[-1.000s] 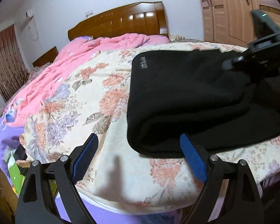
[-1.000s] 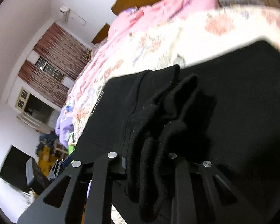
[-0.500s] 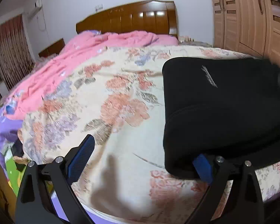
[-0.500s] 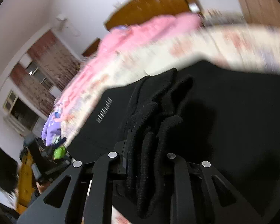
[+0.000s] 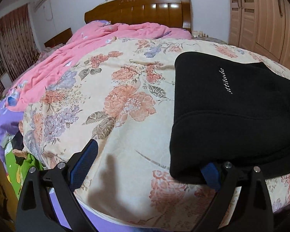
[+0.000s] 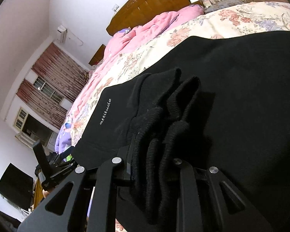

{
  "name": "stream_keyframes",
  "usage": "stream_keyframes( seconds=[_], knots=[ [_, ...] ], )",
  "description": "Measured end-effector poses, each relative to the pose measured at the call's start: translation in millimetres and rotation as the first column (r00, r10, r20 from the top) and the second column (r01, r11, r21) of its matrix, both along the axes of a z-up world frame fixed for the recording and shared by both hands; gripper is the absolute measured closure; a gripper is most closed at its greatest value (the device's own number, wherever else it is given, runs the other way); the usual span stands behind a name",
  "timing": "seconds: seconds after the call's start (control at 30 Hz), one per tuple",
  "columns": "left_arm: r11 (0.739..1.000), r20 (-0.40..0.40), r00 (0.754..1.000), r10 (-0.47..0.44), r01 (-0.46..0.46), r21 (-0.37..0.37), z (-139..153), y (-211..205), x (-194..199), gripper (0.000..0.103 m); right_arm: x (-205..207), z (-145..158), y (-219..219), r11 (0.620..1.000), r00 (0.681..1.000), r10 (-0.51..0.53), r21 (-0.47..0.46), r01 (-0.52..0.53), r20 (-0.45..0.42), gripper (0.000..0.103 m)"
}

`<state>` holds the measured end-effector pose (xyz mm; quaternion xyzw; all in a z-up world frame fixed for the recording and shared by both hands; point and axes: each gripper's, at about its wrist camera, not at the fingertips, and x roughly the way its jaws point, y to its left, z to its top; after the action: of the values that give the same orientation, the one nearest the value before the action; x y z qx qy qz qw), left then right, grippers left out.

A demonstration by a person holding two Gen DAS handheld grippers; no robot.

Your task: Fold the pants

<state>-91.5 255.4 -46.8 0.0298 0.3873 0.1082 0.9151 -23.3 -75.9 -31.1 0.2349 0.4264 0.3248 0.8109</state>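
So the black pants [image 5: 228, 116] are already folded into a thick bundle and sit on the near right part of the bed, on top of the floral quilt [image 5: 116, 100]. There's a little white "attitude" print [image 5: 226, 81] on the top layer, readable from both cameras. The left gripper [image 5: 147, 164] is spread wide open, holding nothing: its left blue pad [image 5: 85, 161] hovers over bare quilt, while the right pad [image 5: 210, 175] is tucked right at the near edge of the bundle, partly hidden under the fabric, so I can't tell if it's actually touching. The right gripper [image 6: 154, 166] is a different story, its fingers are pressed in on a bunch of ribbed cuffs or waistband [image 6: 164, 135], several stacked black edges squeezed between the two sides, with the rest of the pants spreading out beyond them. Farther back on the bed there's a rumpled pink blanket [image 5: 98, 38] running along the left side up toward the wooden headboard [image 5: 141, 9]. A wardrobe [image 5: 261, 17] stands on the far right, and red curtains [image 5: 13, 38] hang on the left wall. From the right camera you can also spot the left gripper low on the left, beside the bed edge.
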Motion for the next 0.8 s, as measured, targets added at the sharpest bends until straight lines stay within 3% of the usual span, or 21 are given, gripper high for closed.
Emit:
stream_keyframes(
  seconds=[0.1, 0.17, 0.2, 0.27, 0.3, 0.37, 0.43, 0.57, 0.63, 0.7, 0.8],
  knots=[
    [1.0, -0.014, 1.0, -0.001, 0.001, 0.019, 0, -2, 1, 0.006, -1, -5, -7, 1.0, 1.0, -0.011, -0.016, 0.011, -0.006, 0.082],
    [1.0, -0.03, 1.0, -0.002, 0.003, 0.028, 2, -3, 1, 0.006, -3, -1, -8, 0.997, 1.0, 0.007, -0.073, -0.008, -0.007, 0.063],
    [0.999, -0.04, 0.999, -0.009, 0.011, 0.047, 4, -6, -1, 0.006, -5, 5, -9, 0.995, 1.0, 0.009, -0.099, -0.009, 0.0, 0.058],
    [0.991, -0.061, 0.998, -0.033, 0.04, 0.128, 9, -13, -10, 0.006, -13, 20, -22, 0.986, 0.998, -0.025, -0.165, 0.035, 0.06, 0.028],
    [0.984, -0.064, 0.997, -0.044, 0.055, 0.17, 14, -16, -15, 0.006, -20, 30, -30, 0.973, 0.991, -0.057, -0.216, 0.081, 0.118, 0.025],
    [0.974, -0.034, 0.998, -0.057, 0.063, 0.216, 28, -22, -25, 0.006, -24, 41, -35, 0.952, 0.982, -0.065, -0.284, 0.114, 0.176, 0.025],
    [0.978, 0.059, 0.995, -0.076, 0.063, 0.2, 53, -30, -33, 0.006, -25, 50, -31, 0.938, 0.975, -0.045, -0.326, 0.116, 0.218, 0.025],
    [0.989, 0.211, 0.966, -0.147, 0.148, 0.015, 94, -52, -16, 0.006, -24, 60, 18, 0.904, 0.953, 0.111, -0.427, 0.021, 0.282, 0.025],
    [0.979, 0.204, 0.96, -0.193, 0.201, -0.02, 96, -70, 7, 0.005, -26, 61, 48, 0.88, 0.931, 0.212, -0.473, -0.048, 0.299, 0.026],
    [0.968, 0.151, 0.957, -0.248, 0.251, 0.0, 81, -90, 37, 0.005, -30, 56, 71, 0.841, 0.915, 0.282, -0.533, -0.09, 0.29, 0.026],
    [0.961, 0.052, 0.962, -0.269, 0.271, -0.044, 45, -93, 61, 0.006, -30, 33, 76, 0.784, 0.919, 0.312, -0.612, -0.104, 0.243, 0.026]
  ],
)
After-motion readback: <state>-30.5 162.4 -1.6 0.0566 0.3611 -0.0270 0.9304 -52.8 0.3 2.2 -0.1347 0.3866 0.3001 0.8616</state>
